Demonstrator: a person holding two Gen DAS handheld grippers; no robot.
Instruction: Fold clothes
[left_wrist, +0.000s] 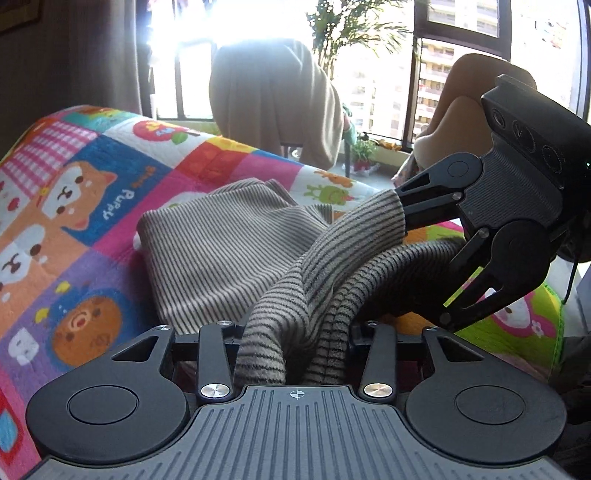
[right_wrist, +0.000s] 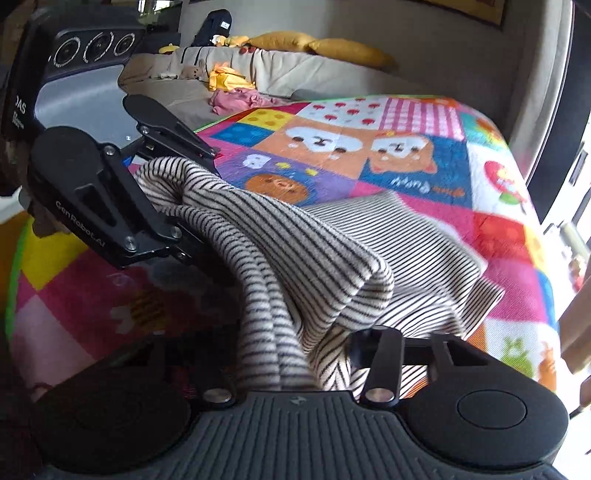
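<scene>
Two handheld grippers clamped on one striped knit garment (left_wrist: 229, 236) over a patchwork cartoon quilt (left_wrist: 74, 206). Left gripper (left_wrist: 295, 354), bottom centre of the left wrist view: jaws drawn partway in, gathered striped cloth pinched between them. Right gripper (left_wrist: 402, 221), right of the same frame: jaws closed on a bunched fold, fingertips hidden inside the cloth. Same grips in the right wrist view: right gripper (right_wrist: 291, 369) at bottom centre with cloth between its jaws, left gripper (right_wrist: 177, 206) at left. Rest of the garment draped flat across the quilt, mid-frame. Behind: draped chair (left_wrist: 273, 107), potted palm (left_wrist: 351, 29), bright window (left_wrist: 373, 92); sofa (right_wrist: 221, 77) with yellow cushions (right_wrist: 347, 50).
</scene>
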